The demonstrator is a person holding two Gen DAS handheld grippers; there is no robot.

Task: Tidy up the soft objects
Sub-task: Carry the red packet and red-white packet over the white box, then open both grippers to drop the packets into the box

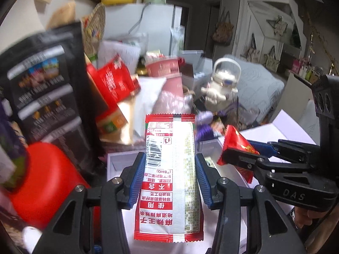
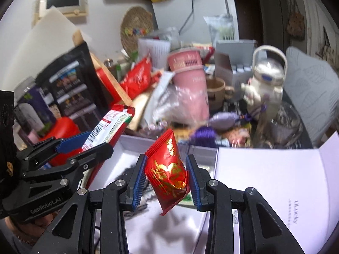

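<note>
My left gripper (image 1: 168, 180) is shut on a long red-and-white snack packet (image 1: 169, 177) with a barcode, held flat between the blue pads above an open white box (image 1: 118, 158). The same packet shows at the left of the right wrist view (image 2: 110, 127). My right gripper (image 2: 166, 180) is shut on a small red foil packet with gold print (image 2: 167, 173), held over the white box (image 2: 131, 148). In the left wrist view that red packet (image 1: 237, 141) and the right gripper (image 1: 252, 150) sit at the right, close beside my left gripper.
Behind the box is a crowded pile: a black pouch (image 1: 44, 89), a red lid (image 1: 42, 182), red snack bags (image 2: 137, 76), a pink cup (image 2: 188, 80), a brown mug (image 2: 216, 89), a white kettle-shaped bottle (image 2: 264, 78) and purple items (image 2: 222, 120). The box's white lid (image 2: 271, 180) lies open at the right.
</note>
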